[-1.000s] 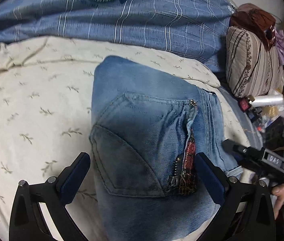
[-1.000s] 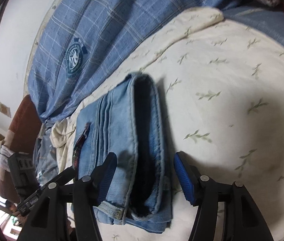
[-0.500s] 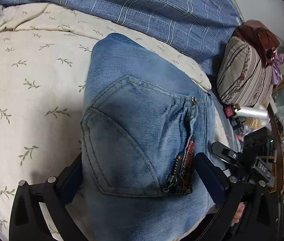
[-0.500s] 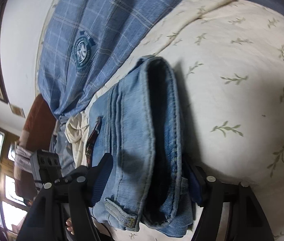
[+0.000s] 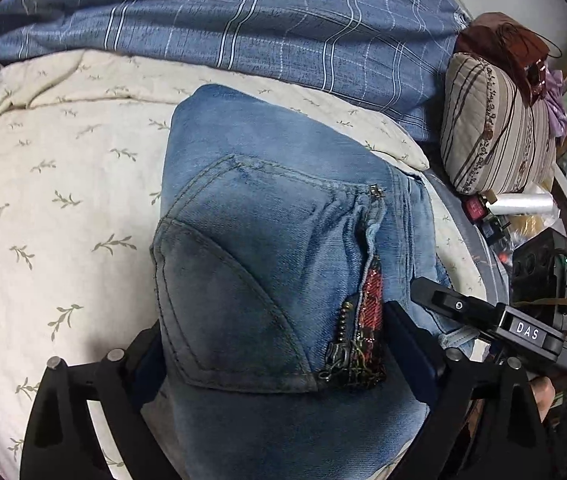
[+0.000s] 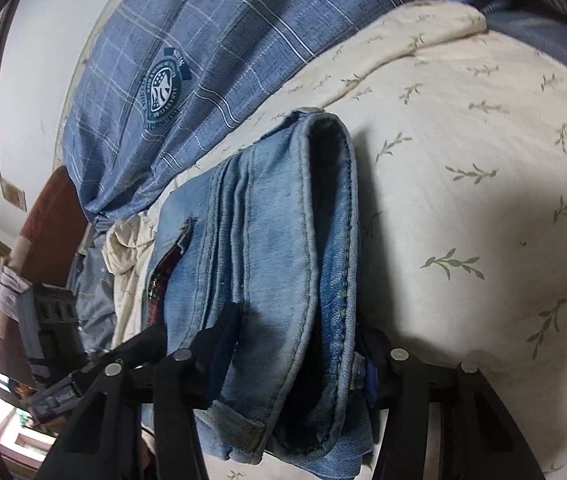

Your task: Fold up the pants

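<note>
On the bed, in the left wrist view, the folded jeans [image 5: 275,264] lay as a thick denim bundle on the cream leaf-print quilt [image 5: 43,208], back pocket [image 5: 243,288] uppermost. The left gripper [image 5: 275,352] straddled the near end of the bundle across its full width. Its fingers [image 5: 411,344] had just been closing from their widest set, with the denim between them. The right pad sat against the zipper edge. The left pad was tucked under the pocket corner, and I could not tell whether it pressed. The wide span suited the bundle's breadth; probably a hold to steady or lift the stack. The other tool, marked DAS, came in from the right side, with a bit of the person's hand [image 5: 543,396] behind it. A striped cushion [image 5: 499,132] and clutter lay beyond the bed edge, well apart from the work.

In the right wrist view, the same jeans [image 6: 283,240] showed side-on, layers stacked, the rounded fold facing the camera. The right gripper [image 6: 295,356] took the bundle through its thickness, fingers [image 6: 223,336] pressed into denim on both sides, grasping the jeans. These fingers had also just been closing. Clamping across the layers likely kept the fold from springing open. A blue plaid duvet [image 6: 203,40] lay bunched beyond, clear of the jeans.

Judgement: folding looked essentially done; what remained was squaring or moving the bundle.
</note>
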